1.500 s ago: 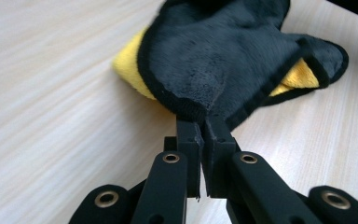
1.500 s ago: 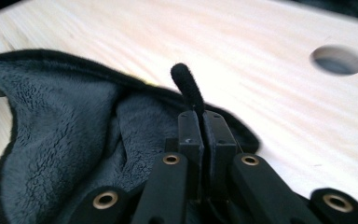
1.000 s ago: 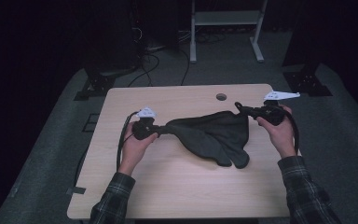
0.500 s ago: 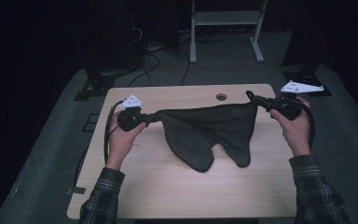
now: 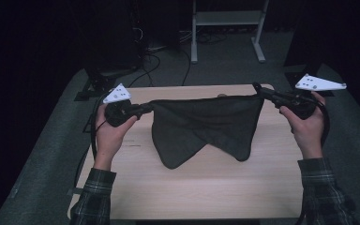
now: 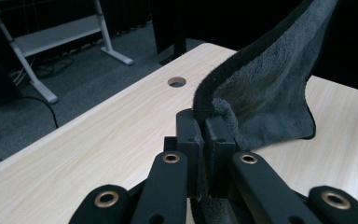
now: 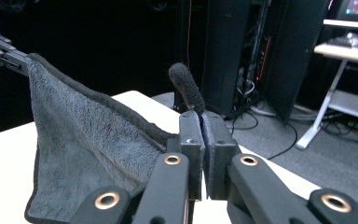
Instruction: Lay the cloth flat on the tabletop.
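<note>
A dark grey towel (image 5: 206, 124) hangs stretched between my two grippers above the wooden table (image 5: 192, 187). My left gripper (image 5: 146, 108) is shut on the towel's left top corner. My right gripper (image 5: 258, 89) is shut on the right top corner. The top edge runs nearly taut and level; two loose lower corners droop toward the tabletop. In the left gripper view the jaws (image 6: 206, 130) pinch the towel's hemmed edge (image 6: 261, 88). In the right gripper view the jaws (image 7: 202, 130) clamp a corner, with a rolled tip of the towel (image 7: 186, 86) poking up above them.
The table has a round cable hole (image 6: 176, 82) near its far edge. A white desk frame (image 5: 227, 28) stands on the carpet beyond. Dark cabinets (image 7: 242, 51) and floor cables (image 5: 168, 51) lie behind the table.
Both grippers have risen and moved apart, lifting the towel off the table and spreading it from a crumpled heap into a taut hanging sheet.
</note>
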The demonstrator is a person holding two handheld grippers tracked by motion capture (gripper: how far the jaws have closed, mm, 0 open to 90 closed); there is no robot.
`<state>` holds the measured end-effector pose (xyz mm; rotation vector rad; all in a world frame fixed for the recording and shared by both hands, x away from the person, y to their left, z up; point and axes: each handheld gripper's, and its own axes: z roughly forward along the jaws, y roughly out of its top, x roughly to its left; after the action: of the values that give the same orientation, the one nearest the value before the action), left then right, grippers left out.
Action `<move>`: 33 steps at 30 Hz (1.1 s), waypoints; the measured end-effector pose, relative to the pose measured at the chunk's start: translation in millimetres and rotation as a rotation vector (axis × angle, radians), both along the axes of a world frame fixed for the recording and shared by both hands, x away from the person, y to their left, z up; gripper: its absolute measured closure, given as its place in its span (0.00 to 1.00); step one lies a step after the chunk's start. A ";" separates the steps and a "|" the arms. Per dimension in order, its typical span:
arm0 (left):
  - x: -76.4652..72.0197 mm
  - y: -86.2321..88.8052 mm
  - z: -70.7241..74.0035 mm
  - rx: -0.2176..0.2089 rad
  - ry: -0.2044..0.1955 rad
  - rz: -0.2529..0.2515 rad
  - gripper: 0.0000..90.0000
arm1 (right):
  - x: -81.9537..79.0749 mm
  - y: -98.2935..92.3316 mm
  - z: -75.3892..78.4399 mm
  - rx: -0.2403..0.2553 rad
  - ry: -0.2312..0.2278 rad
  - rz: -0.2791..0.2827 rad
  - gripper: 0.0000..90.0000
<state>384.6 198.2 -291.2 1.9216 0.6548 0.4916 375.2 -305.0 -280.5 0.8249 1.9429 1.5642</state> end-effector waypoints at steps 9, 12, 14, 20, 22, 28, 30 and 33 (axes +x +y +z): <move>-34.0 11.5 23.6 -0.047 -0.038 -0.069 0.95 | -37.2 -1.6 22.9 0.026 -0.064 0.038 0.96; -45.6 13.5 27.8 -0.050 -0.042 -0.083 0.95 | -48.5 -1.4 26.9 0.023 -0.078 0.051 0.96; -57.6 15.5 31.6 -0.041 -0.048 -0.101 0.95 | -61.1 -1.6 29.8 0.018 -0.087 0.058 0.96; -86.5 20.3 46.1 -0.026 -0.078 -0.138 0.95 | -92.3 -3.7 40.6 0.017 -0.126 0.081 0.96; -84.4 19.1 42.3 -0.007 -0.053 -0.138 0.95 | -94.2 -2.1 41.3 0.000 -0.117 0.070 0.96; -55.2 12.1 -0.2 0.025 0.073 -0.121 0.95 | -66.4 1.7 6.7 -0.050 -0.026 0.024 0.96; -45.5 10.4 -13.8 0.028 0.101 -0.116 0.95 | -55.9 3.1 -5.1 -0.074 0.008 0.011 0.96; -32.2 7.3 -29.8 0.051 0.134 -0.097 0.95 | -44.0 3.9 -19.1 -0.094 0.046 -0.004 0.96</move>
<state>352.4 205.5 -321.0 2.0375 0.6361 0.3233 331.2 -301.1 -299.5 0.8317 2.0291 1.4512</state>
